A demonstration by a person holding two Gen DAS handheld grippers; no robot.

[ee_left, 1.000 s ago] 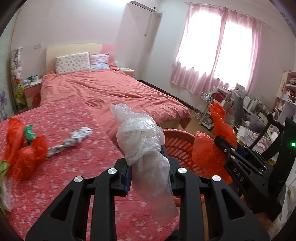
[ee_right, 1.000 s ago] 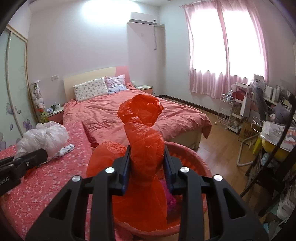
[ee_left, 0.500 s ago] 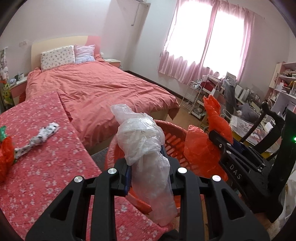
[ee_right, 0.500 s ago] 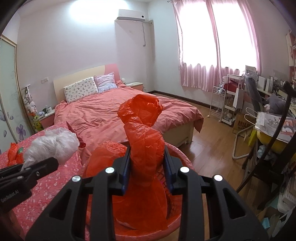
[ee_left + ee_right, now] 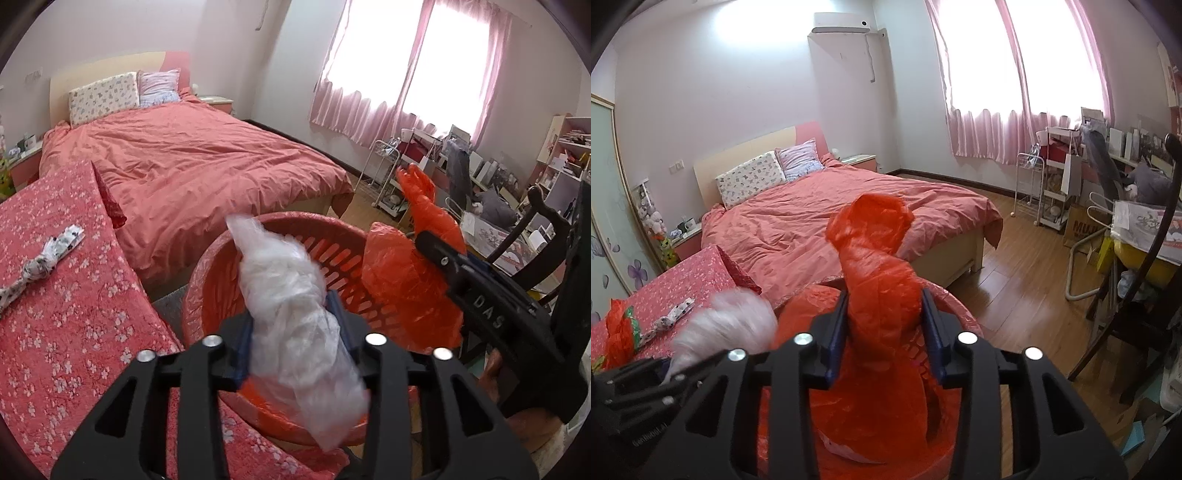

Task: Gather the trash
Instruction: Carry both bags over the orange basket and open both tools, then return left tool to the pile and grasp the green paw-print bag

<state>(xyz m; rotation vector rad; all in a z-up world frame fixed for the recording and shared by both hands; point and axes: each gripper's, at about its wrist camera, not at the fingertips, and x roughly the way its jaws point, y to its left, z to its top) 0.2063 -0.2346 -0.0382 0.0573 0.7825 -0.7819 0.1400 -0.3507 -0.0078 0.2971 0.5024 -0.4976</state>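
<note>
The clear plastic bag [image 5: 295, 314] stands with its long axis nearly upright, twisted top leaning toward the bed [image 5: 192, 162] and loose tail hanging down over the near rim of the red basket [image 5: 332, 251]. The left gripper [image 5: 295, 325] is clamped on its middle, fingers pointing forward over the basket's mouth (the bag is blurred in both views). The orange plastic bag [image 5: 882, 280] is likewise upright, knotted end uppermost and its skirt spreading down inside the basket [image 5: 964, 317]; the right gripper [image 5: 884, 325] is closed on its waist, held level above the basket and just to the right of the left one. On the flower-patterned bench [image 5: 66, 325] beside the basket lies a twisted white printed wrapper [image 5: 40, 262], its length running diagonally toward the bed.
</note>
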